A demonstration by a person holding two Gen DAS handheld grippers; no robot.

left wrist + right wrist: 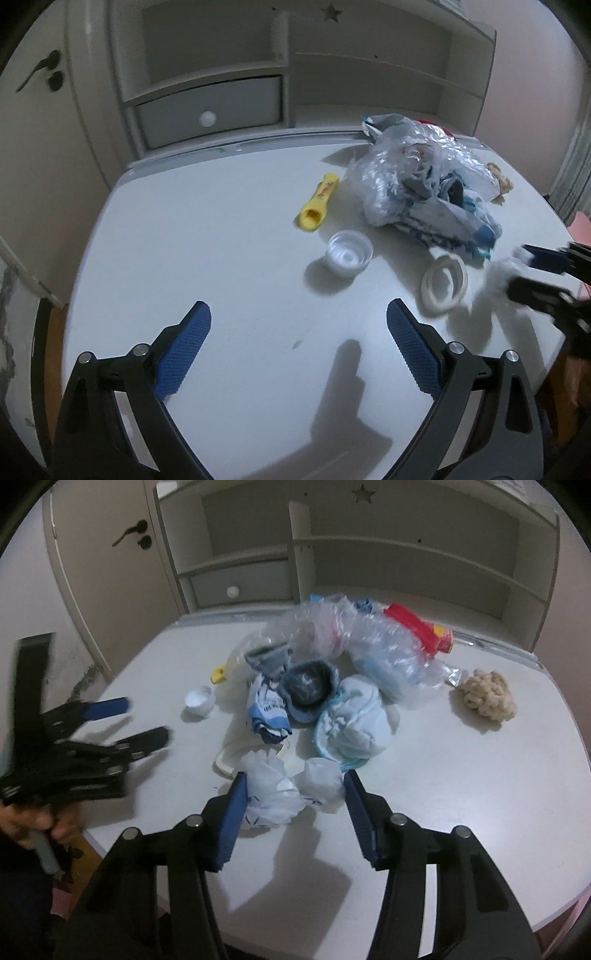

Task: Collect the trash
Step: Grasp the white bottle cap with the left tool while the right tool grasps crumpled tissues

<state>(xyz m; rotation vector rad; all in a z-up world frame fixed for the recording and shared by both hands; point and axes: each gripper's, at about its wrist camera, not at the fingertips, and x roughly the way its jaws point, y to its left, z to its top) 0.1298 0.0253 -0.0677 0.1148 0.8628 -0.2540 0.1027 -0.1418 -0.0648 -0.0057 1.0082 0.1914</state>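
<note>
Trash is lying heaped on the white surface (480, 794): one yellow tube (317, 206) pointing its open end toward the near edge, one round clear cap (348, 253), one flat tape ring (444, 285), one crinkled clear plastic bag (373, 646). The left claw (298, 350) is hanging spread wide over bare surface. The right claw (293, 805) is pinching one crumpled white tissue wad (291, 794).

A home bedroom or child's room: a white worktop (461, 775) backed at twelve o'clock by a star-cut shelf unit (369, 535) with a knobbed drawer (236, 585), and a door (107, 554) at ten o'clock.
</note>
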